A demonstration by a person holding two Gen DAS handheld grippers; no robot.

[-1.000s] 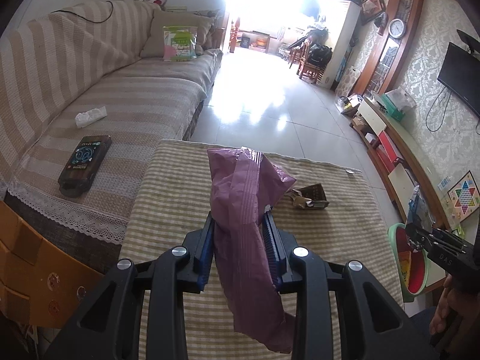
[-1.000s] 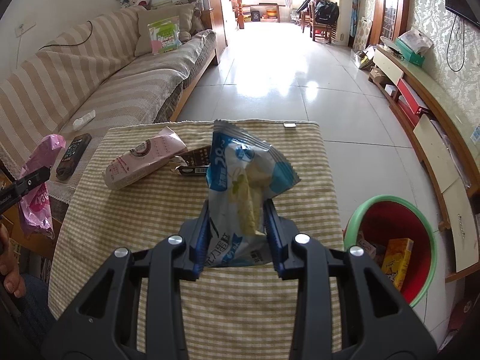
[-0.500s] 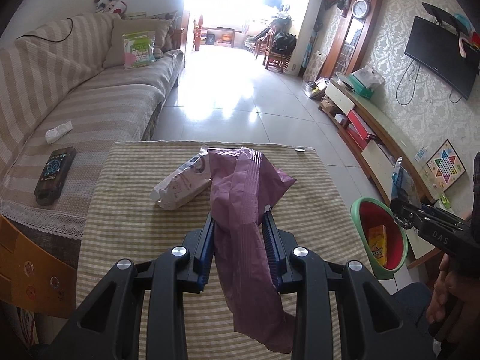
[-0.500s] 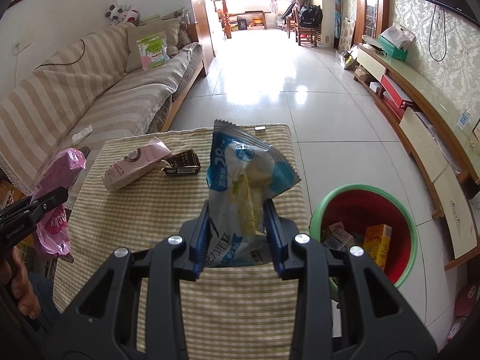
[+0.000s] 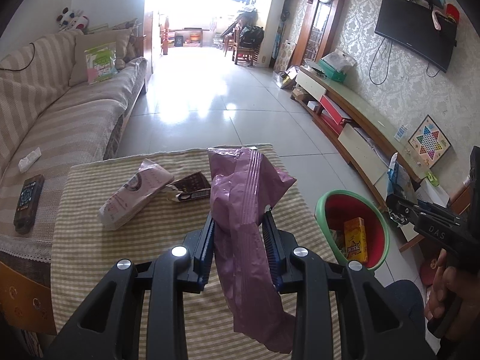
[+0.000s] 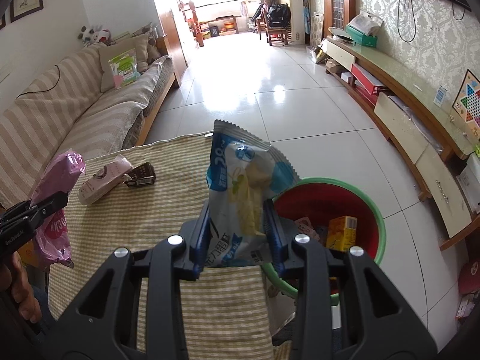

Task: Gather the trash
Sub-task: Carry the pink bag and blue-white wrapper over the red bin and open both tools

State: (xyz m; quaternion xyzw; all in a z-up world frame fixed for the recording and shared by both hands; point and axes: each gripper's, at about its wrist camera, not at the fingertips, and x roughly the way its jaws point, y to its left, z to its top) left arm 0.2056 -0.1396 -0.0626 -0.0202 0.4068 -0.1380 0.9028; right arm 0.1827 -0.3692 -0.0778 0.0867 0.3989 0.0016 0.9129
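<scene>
Left wrist: L gripper (image 5: 240,234) clamps purple bag (image 5: 243,210), right wrist: R gripper (image 6: 237,225) clamps blue packet (image 6: 243,192)

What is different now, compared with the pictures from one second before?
Both hands swung toward the red bin: it now sits just behind the blue snack bag and shows fully beside the purple bag. Nothing was released; both grippers stay shut on their bags. The pink packet still lies on the table.

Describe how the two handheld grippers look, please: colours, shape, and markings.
Both are black plastic frames with silver round bolts and blue ribbed pads. The left gripper carries white lettering on its side in the right view; the right gripper shows "DAS" in the left view.
</scene>
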